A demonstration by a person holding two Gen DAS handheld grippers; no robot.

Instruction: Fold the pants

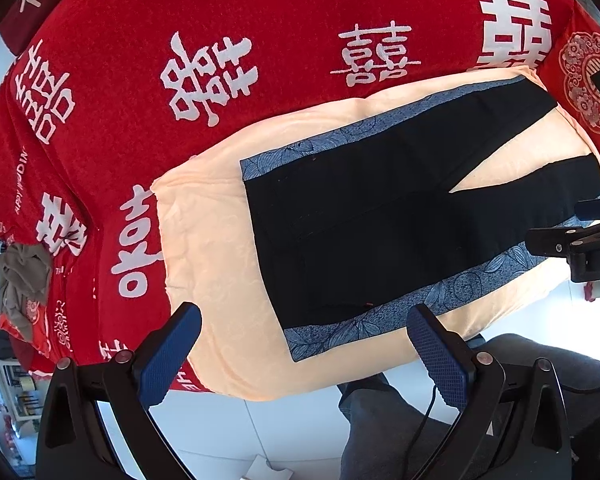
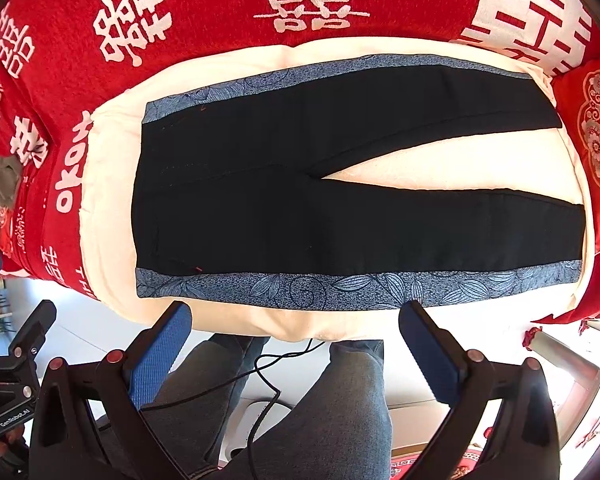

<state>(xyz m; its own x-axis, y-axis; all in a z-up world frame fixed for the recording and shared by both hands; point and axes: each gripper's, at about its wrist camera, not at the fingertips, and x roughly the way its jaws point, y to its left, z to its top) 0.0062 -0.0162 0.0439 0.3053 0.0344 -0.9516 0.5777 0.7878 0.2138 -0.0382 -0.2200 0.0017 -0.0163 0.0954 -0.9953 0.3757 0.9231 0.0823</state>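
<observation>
Pants (image 2: 300, 184) flat on cream quilt (image 2: 112, 208)

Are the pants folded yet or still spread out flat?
Spread flat: the pants lie unfolded on the cream quilt, both legs apart.

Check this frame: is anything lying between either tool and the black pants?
Nothing visible does. The black pants lie flat and uncovered on the cream pad. The right tool and left tool are both open, short of the near edge, with only bare pad between.
</observation>
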